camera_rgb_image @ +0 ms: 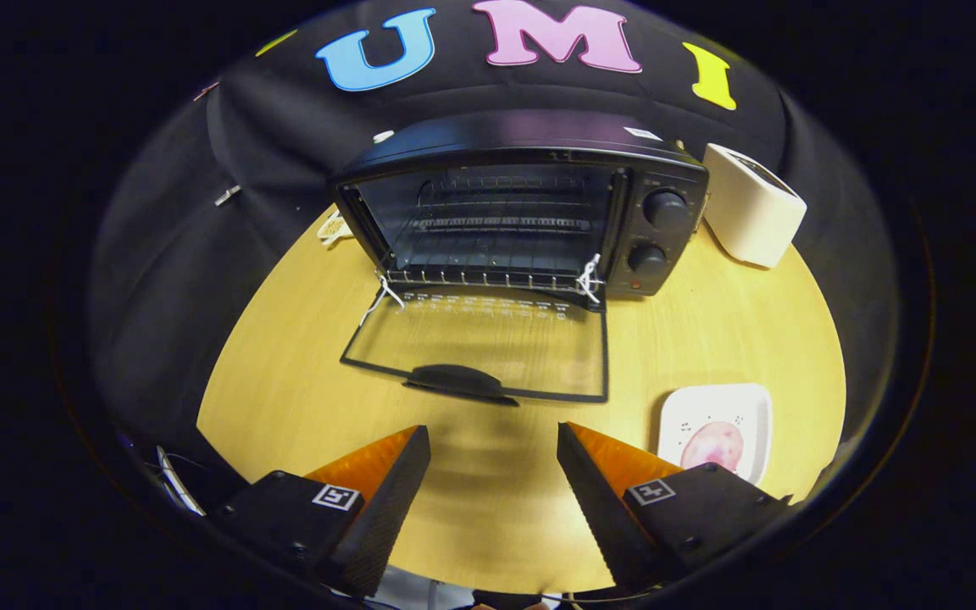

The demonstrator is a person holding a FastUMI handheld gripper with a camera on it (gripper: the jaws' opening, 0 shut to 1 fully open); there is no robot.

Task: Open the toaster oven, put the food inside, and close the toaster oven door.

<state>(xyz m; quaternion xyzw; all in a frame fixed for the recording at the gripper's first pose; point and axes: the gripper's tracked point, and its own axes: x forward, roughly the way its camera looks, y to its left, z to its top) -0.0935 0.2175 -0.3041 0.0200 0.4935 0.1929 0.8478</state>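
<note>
Tool [494,445] with fingers spread apart and holding nothing, above the round pale wooden desk [708,330]. At 12 o'clock beyond the fingers, the black toaster oven [522,212] stands with its glass door [479,343] folded down flat onto the desk. At 2 o'clock, just beside the right finger, pink round food [712,445] lies on a white square plate [751,407]. A cream box-shaped appliance [751,203] stands beside the oven at its 3 o'clock.
</note>
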